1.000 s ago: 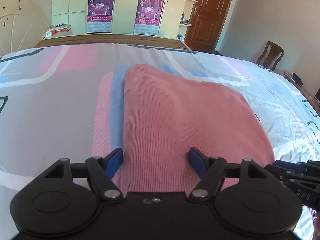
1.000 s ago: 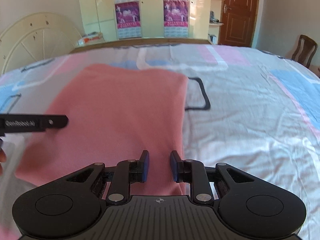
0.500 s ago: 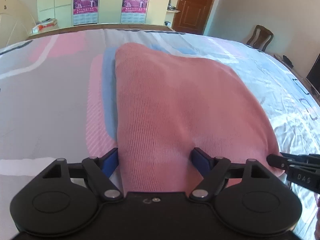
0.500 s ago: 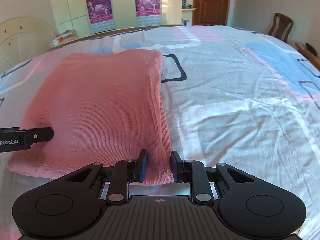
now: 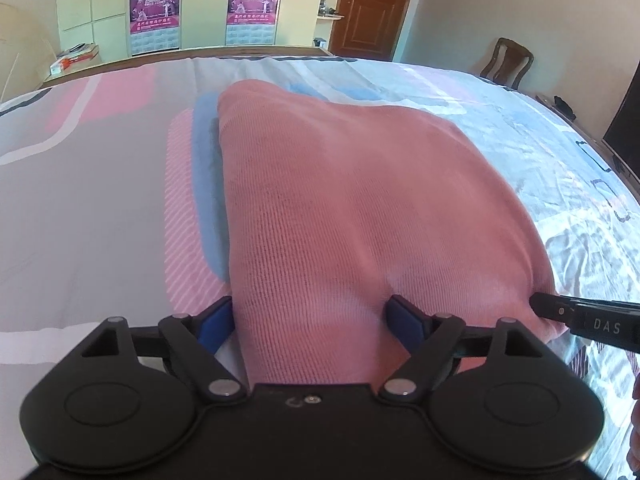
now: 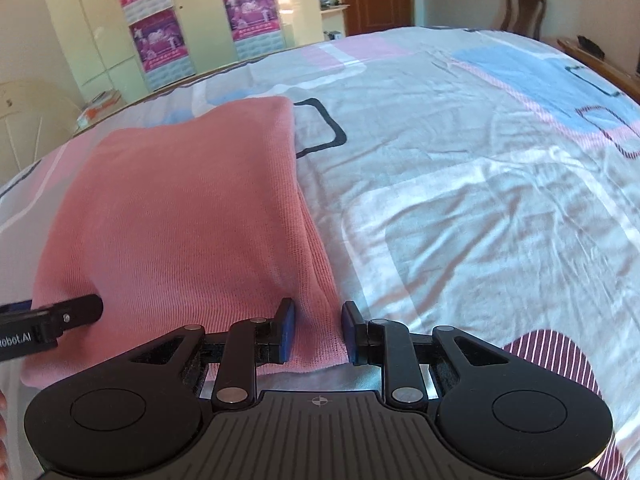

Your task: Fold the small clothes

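Note:
A pink knitted garment [image 5: 360, 200] lies folded flat on the bed. It also shows in the right wrist view [image 6: 192, 216]. My left gripper [image 5: 312, 318] is open wide, its blue pads either side of the garment's near left corner. My right gripper [image 6: 316, 330] is partly open around the near right corner; the cloth lies between the pads, and contact is unclear. Each gripper's finger shows in the other's view: the right one [image 5: 580, 318], the left one [image 6: 56, 314].
The bed sheet [image 6: 460, 200] has pink, blue, grey and white patches. A striped maroon patch [image 6: 556, 356] is near the right gripper. Wardrobes with posters [image 5: 248, 0], a brown door [image 5: 372, 4] and a chair [image 5: 508, 62] stand beyond the bed.
Both grippers have moved forward and down onto the garment's near edge. The right gripper's jaws have widened slightly. The left stays open.

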